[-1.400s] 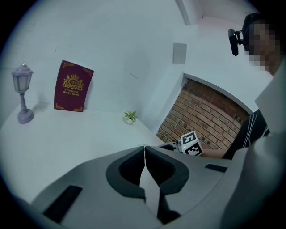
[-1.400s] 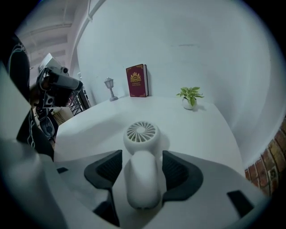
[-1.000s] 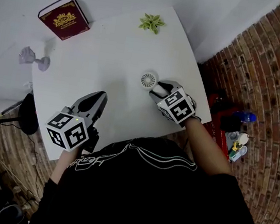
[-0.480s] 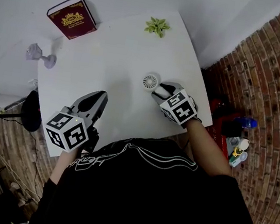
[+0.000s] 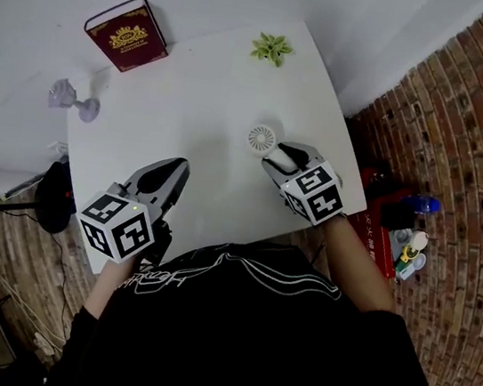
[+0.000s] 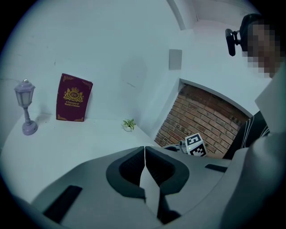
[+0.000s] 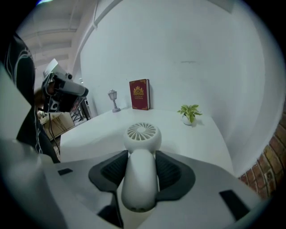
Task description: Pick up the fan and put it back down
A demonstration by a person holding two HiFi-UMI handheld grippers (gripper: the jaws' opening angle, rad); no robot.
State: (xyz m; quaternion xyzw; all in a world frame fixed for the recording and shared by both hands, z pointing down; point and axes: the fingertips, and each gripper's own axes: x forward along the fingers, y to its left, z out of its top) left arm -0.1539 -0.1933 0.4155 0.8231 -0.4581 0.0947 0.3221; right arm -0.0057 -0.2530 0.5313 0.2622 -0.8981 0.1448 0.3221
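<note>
Nearest me, the left gripper hung over the table near its front edge. Its own view showed the jaws meeting with nothing between them. The head view hid the right gripper's hold, but that gripper's view showed both pads pressed on the white handle of the fan, its grille toward the plant and the book. Compared with a second before, fan and gripper had risen slightly.

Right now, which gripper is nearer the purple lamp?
Left. The left gripper, shut and empty, sits on the person's side of the lamp. The right gripper, shut on the fan, is farther off, beyond the left one.
</note>
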